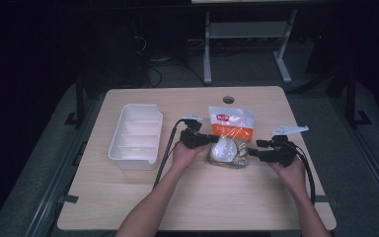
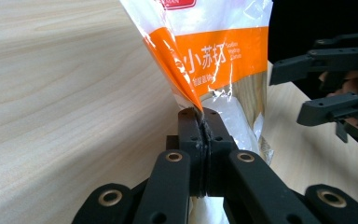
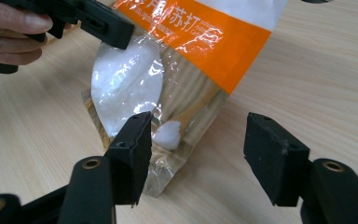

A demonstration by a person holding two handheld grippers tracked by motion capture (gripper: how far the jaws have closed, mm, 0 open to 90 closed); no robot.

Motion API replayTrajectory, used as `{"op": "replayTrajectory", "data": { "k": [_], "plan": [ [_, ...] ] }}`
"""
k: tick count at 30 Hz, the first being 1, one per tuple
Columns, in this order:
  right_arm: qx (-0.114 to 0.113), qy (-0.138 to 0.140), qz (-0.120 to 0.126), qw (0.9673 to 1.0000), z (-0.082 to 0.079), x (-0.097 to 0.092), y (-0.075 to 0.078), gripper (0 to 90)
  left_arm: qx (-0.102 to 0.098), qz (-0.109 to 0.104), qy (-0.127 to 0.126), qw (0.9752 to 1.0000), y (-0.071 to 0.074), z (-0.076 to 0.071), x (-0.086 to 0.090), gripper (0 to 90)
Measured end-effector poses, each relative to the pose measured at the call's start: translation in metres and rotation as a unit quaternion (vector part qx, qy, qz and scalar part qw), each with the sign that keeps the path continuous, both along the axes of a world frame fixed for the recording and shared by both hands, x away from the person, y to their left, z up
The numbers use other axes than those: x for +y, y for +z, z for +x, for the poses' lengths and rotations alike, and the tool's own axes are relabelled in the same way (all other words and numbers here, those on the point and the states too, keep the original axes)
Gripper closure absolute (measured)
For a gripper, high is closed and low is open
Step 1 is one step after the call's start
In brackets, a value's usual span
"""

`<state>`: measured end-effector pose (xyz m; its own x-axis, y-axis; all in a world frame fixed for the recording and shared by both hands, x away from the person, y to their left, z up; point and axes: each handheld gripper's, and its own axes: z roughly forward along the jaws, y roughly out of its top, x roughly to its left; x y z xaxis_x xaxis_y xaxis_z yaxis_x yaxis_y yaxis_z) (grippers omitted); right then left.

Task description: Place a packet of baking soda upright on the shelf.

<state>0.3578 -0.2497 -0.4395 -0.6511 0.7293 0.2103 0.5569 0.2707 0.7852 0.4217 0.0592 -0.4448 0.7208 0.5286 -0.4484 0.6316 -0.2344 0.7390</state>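
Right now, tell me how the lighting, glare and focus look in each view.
High view: dim, dark surroundings, table evenly lit, bag small and soft. Left gripper view: bright, glare streaks on the bag's film, near jaws slightly blurred. Right gripper view: sharp wood grain, white glare on the clear plastic.

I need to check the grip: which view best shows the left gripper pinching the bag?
The left gripper view: the left gripper is shut on the bag edge. The high view shows it small; the right gripper view, its jaw at the bag.
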Motion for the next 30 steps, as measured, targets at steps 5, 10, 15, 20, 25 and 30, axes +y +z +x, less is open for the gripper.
{"op": "replayTrajectory", "data": {
  "k": [5, 10, 15, 20, 25, 30],
  "plan": [
    [0.005, 0.022, 0.007, 0.9997, 0.002, 0.006, -0.003, 40.7, -0.016, -0.006, -0.017, 0.9997, 0.005, -0.008, 0.000, 88.9],
    [0.006, 0.029, 0.010, 0.9995, 0.002, 0.008, -0.003, 42.2, -0.027, -0.009, -0.032, 0.9991, 0.007, -0.014, -0.003, 88.9],
    [0.006, 0.044, 0.029, 0.9986, 0.002, 0.008, -0.003, 50.5, -0.040, -0.008, -0.055, 0.9977, 0.010, -0.022, -0.008, 88.9],
    [0.005, 0.056, 0.033, 0.9978, 0.002, 0.010, -0.003, 59.9, -0.045, -0.005, -0.063, 0.9970, 0.011, -0.025, -0.011, 88.9],
    [0.006, 0.066, 0.038, 0.9971, 0.001, 0.012, -0.002, 71.2, -0.044, -0.001, -0.064, 0.9970, 0.010, -0.025, -0.011, 88.9],
    [0.010, 0.073, 0.050, 0.9961, 0.001, 0.011, -0.002, 82.5, -0.045, 0.003, -0.065, 0.9968, 0.009, -0.026, -0.011, 88.8]
  ]
}}
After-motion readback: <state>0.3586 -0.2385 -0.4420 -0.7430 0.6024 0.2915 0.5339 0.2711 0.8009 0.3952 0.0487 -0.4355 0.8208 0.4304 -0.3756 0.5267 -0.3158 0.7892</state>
